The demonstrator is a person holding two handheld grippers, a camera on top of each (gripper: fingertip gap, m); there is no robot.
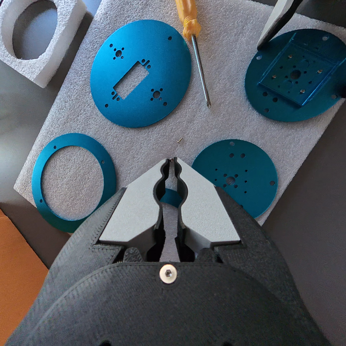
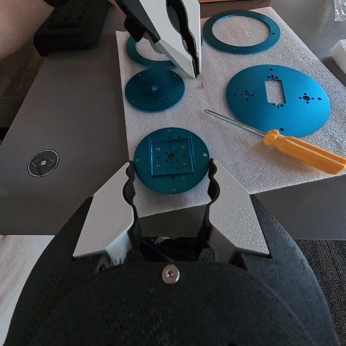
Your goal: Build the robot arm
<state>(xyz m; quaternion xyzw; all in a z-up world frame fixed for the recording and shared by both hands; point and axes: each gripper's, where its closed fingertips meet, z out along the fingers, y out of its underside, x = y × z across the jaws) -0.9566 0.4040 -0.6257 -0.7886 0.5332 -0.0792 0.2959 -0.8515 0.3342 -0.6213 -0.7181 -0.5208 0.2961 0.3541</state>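
Note:
My left gripper (image 1: pixel 171 159) is shut on a tiny dark screw (image 1: pixel 171 159) pinched at its tips, just above the white foam sheet (image 1: pixel 149 142). It also shows in the right wrist view (image 2: pixel 196 75). A second small screw (image 1: pixel 179 140) lies loose on the foam just ahead; it shows in the right wrist view too (image 2: pixel 202 85). My right gripper (image 2: pixel 170 162) is open, its fingers either side of a blue disc with a square bracket (image 2: pixel 171 162), apart from it. That disc also shows in the left wrist view (image 1: pixel 294 74).
On the foam lie a large blue disc with a rectangular cutout (image 1: pixel 140 73), a blue ring (image 1: pixel 73 182), a small drilled blue disc (image 1: pixel 234 177), another ring (image 2: pixel 146 54) and a yellow-handled screwdriver (image 2: pixel 292 148). A white foam block (image 1: pixel 37 37) stands far left. My right fingertips sit around 15 centimeters from my left ones.

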